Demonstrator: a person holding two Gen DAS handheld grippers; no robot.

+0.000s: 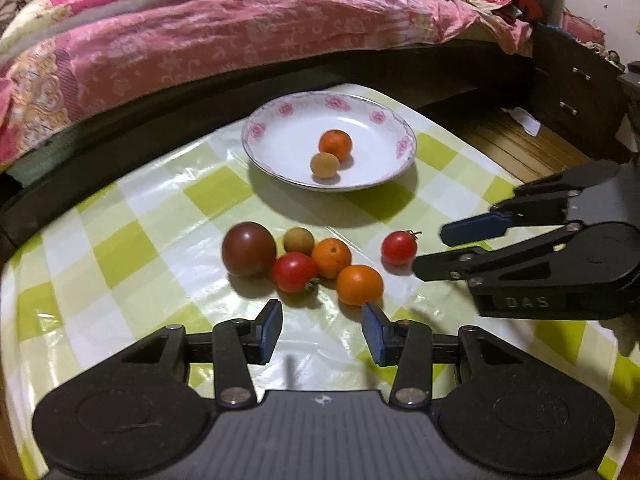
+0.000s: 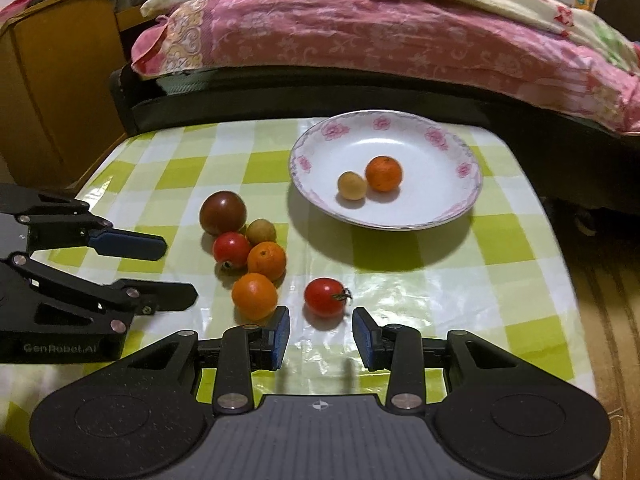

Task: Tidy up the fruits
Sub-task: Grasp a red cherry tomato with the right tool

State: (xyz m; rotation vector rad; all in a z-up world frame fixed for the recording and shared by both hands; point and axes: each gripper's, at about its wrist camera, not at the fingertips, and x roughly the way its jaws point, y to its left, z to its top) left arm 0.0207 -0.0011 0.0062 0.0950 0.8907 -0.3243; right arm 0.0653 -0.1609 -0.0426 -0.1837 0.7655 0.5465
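Lone cherry tomato point(image 2: 324, 297) just beyond open right fingers point(image 2: 281, 330), untouched

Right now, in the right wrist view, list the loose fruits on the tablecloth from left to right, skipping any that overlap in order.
Dark tomato → near orange → lone cherry tomato.

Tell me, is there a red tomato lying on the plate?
No, the plate holds only a small orange and a small tan fruit; the red tomatoes lie on the checked tablecloth.
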